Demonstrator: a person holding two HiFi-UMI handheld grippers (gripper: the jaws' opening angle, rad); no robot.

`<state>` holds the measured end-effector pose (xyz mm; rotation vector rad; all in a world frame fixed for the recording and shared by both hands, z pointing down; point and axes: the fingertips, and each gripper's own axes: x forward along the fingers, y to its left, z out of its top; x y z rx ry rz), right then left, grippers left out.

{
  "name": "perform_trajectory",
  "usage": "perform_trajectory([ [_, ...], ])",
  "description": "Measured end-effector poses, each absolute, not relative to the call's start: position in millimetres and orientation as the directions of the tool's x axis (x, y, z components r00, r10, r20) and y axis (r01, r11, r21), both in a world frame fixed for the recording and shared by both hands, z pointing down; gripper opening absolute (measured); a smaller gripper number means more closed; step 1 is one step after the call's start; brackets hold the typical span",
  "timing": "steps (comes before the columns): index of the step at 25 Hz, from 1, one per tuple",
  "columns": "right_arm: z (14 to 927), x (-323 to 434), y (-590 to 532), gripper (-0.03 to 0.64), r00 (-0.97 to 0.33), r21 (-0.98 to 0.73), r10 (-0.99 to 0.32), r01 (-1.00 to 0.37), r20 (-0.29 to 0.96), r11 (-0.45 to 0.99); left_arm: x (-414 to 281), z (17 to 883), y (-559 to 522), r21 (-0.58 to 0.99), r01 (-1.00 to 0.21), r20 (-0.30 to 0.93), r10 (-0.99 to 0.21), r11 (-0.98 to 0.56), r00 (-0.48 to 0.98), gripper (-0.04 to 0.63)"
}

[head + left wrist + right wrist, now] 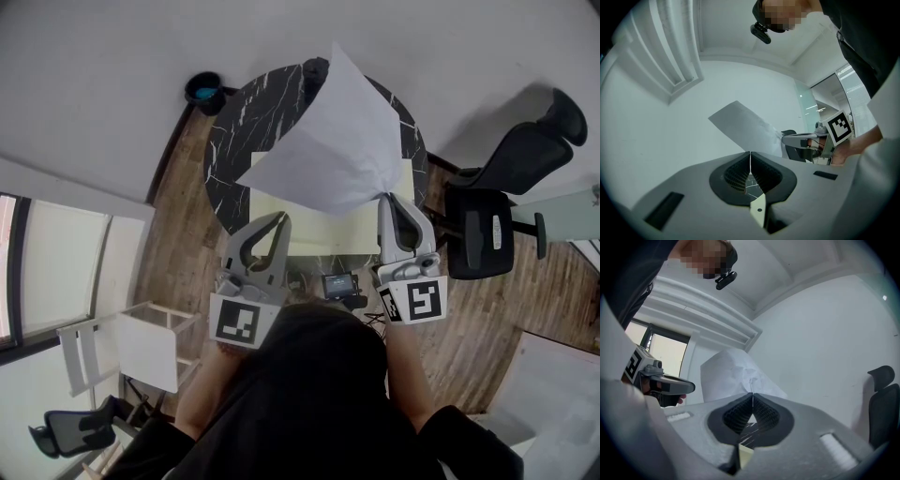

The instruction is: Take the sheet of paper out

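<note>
**A:** Where's the sheet of paper (330,141)?

**B:** Up in the air over the round marble table (234,122). The right gripper (385,197) has it by one corner, jaws clamped flat on it, and the paper is crumpled right at the bite. It looks clear of the pale yellow folder (328,234), which lies flat at the table's near edge.

**A:** And the left gripper (281,217)?

**B:** Jaws pressed together with nothing between them. It hovers above the folder's near left corner, apart from the sheet.

**A:** What could go wrong?

**B:** I'd say the single-corner hold is the weak spot. The whole sheet fans out from that pinch like a sail, so a quick swing could tear it at the crease or pull it out of the jaws. It would then drop onto the table or slide past the edge to the floor. The left gripper, closed as it is, couldn't catch it.
</note>
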<state>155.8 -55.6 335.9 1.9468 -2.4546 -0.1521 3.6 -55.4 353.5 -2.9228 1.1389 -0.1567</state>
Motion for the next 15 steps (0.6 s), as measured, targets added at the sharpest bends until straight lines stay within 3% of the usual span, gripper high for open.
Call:
perform_trajectory([
  [15,338.9,157.1,-62.1,-0.002,-0.225,0.087,-0.973,-0.971,-0.041,0.221,5.8,348.7,-61.0,-0.04,-0.669,0.063,-0.67,-0.742,0.739,0.006],
])
